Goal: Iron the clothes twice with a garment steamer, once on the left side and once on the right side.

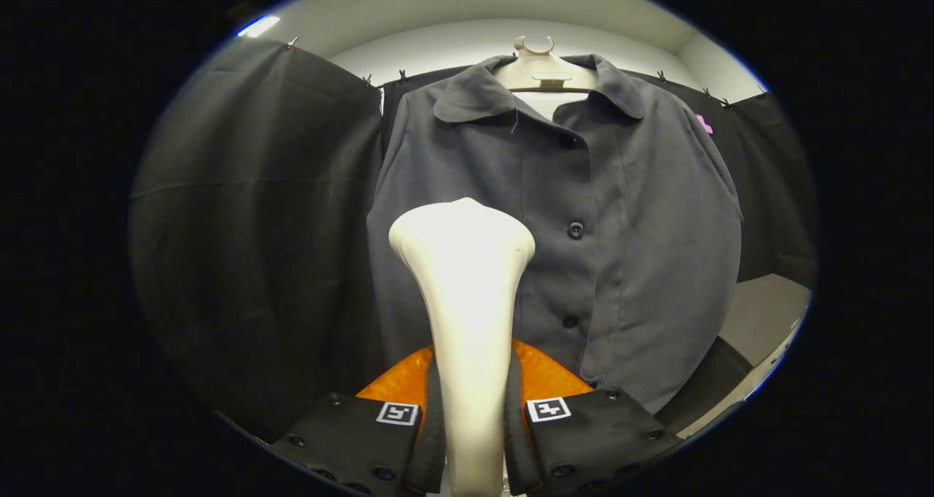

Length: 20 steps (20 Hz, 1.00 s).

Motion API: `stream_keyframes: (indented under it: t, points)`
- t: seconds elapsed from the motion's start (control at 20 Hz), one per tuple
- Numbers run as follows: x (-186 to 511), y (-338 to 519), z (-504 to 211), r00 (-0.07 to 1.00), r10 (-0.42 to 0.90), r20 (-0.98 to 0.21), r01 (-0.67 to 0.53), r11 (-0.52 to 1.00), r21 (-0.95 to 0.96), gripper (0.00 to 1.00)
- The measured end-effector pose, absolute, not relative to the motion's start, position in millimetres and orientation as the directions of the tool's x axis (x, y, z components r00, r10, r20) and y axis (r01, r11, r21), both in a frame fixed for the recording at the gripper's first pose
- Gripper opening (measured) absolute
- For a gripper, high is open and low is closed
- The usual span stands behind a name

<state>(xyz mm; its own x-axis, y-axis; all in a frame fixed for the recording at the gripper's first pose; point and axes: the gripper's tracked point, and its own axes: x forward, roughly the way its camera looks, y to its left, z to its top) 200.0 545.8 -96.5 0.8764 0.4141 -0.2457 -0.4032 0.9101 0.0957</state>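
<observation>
Gripping the white garment steamer (pixel 467 314), fingers (pixel 430 438) clamped on its handle, head against grey shirt (pixel 627 249) left front.

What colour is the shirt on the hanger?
Dark grey, plain, seen in the gripper view: the shirt hangs beyond the steamer held in the gripper.

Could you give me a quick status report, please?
Gripper shut on garment steamer. Steamer head up against grey button-up shirt on hanger, left of the buttons. Nothing in the way.

steamer (pixel 467 300) base cut off, shirt (pixel 620 249) partly hidden
</observation>
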Motion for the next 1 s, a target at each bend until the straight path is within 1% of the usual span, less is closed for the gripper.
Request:
stream_keyframes:
  t: [0.45,1.0]
  points:
    - [168,545,-166,0.825,0.417,-0.382,-0.415,0.905,0.092,0.40]
    - [141,540,-218,0.779,0.400,-0.482,-0.413,0.907,0.086,0.40]
